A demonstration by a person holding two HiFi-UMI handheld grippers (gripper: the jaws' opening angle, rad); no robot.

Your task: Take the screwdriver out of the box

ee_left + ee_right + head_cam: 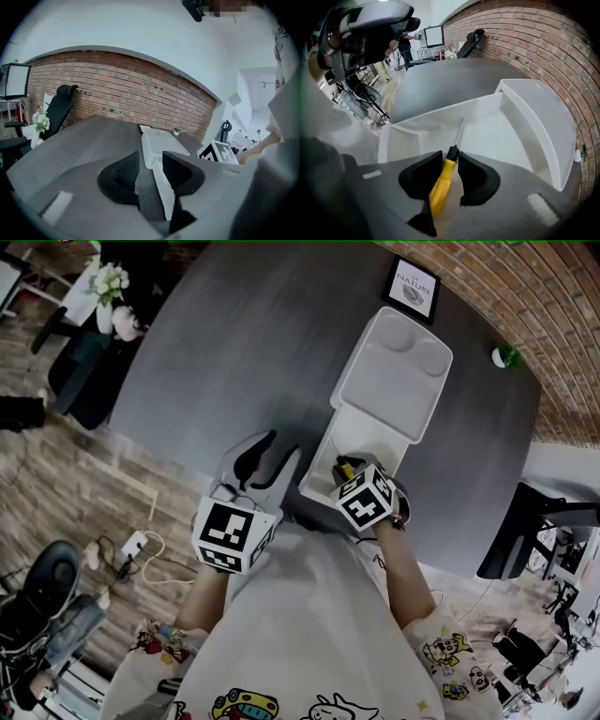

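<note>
A white box [317,486] stands open on the grey table [234,352], its lid [392,379] laid back away from me. Inside lies a screwdriver [440,185] with a yellow handle, a black collar and a thin metal shaft pointing toward the lid [541,122]. My right gripper [450,169] points steeply down into the box [487,136], and both its pads lie against the handle near the collar. In the head view only a bit of the yellow handle [345,468] shows beside the marker cube. My left gripper [279,452] hovers open and empty just left of the box [157,145].
A framed sign [413,287] and a small green plant [507,356] sit at the table's far end by the brick wall. A vase of flowers [108,287] stands off the far left corner. Office chairs [47,587] and a monitor [525,531] surround the table.
</note>
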